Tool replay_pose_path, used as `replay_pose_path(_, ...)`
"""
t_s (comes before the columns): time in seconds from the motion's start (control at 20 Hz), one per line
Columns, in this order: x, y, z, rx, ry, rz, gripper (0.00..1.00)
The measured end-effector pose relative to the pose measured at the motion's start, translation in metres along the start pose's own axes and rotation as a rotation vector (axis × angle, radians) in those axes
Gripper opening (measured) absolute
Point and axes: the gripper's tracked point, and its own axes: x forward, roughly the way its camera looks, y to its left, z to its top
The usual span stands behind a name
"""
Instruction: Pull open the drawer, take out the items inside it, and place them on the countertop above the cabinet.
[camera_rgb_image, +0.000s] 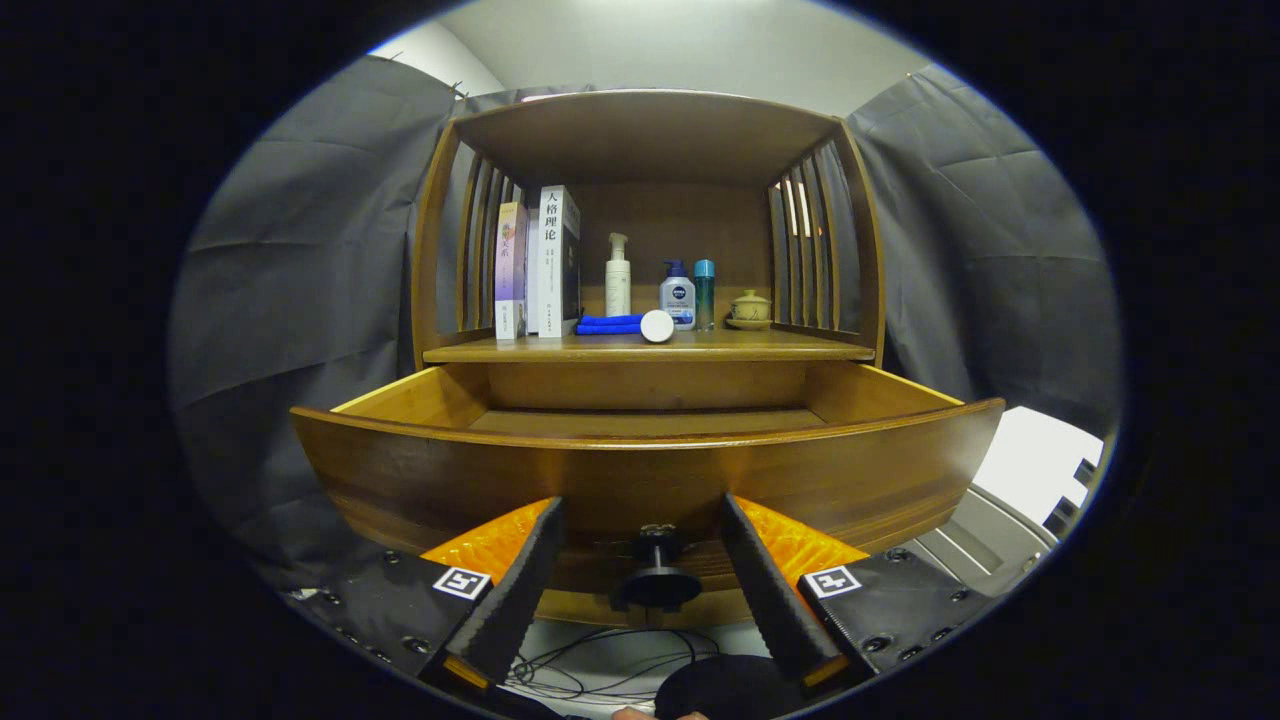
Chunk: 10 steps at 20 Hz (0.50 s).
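Here the released tool (645, 540) straddles the knob (655, 572) of the open drawer (640, 480).

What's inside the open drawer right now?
The drawer is pulled out, and only a strip of bare wooden floor shows at its back. The tall front panel hides the rest, so items may lie there unseen. The tool stands open around the knob.
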Motion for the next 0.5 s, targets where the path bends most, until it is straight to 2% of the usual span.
replay_pose_path(0.5, 0.06, 0.004, 0.022, 0.111, 0.012, 0.005, 0.98)
